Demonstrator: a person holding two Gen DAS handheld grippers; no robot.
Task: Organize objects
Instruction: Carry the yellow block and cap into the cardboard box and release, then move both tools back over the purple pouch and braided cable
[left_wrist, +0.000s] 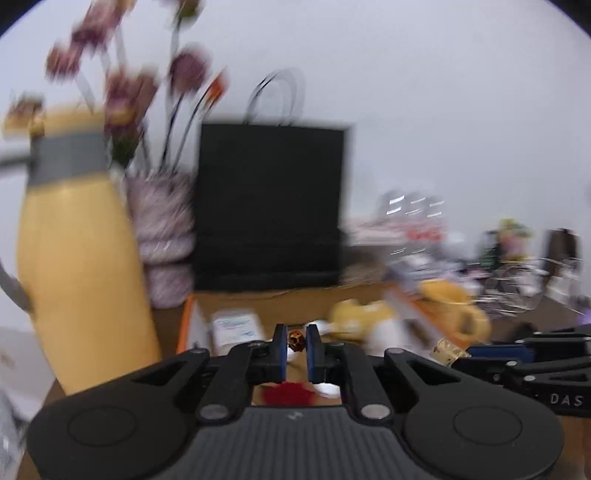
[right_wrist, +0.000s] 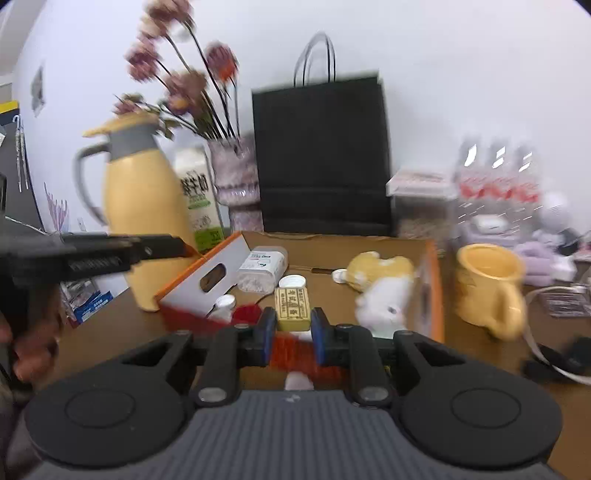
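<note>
My left gripper (left_wrist: 296, 341) is shut on a small brown-and-orange bead (left_wrist: 296, 340), with a red tassel (left_wrist: 288, 393) hanging below it, above the open cardboard box (left_wrist: 280, 299). My right gripper (right_wrist: 293, 319) is shut on a small yellow tin with a white cap (right_wrist: 292, 304), held over the same box (right_wrist: 369, 247). In the box lie a clear plastic jar (right_wrist: 263, 268), a yellow-and-white plush toy (right_wrist: 382, 282), a red tassel (right_wrist: 245, 313) and a small white bottle (right_wrist: 224, 304). The left gripper shows at the left of the right wrist view (right_wrist: 122, 254).
A yellow thermos jug (right_wrist: 142, 218), a milk carton (right_wrist: 199, 195), a vase of flowers (right_wrist: 236, 173) and a black paper bag (right_wrist: 321, 155) stand behind the box. A yellow mug (right_wrist: 489, 288) stands right of it, with bottles (right_wrist: 498, 181), cables and clutter beyond.
</note>
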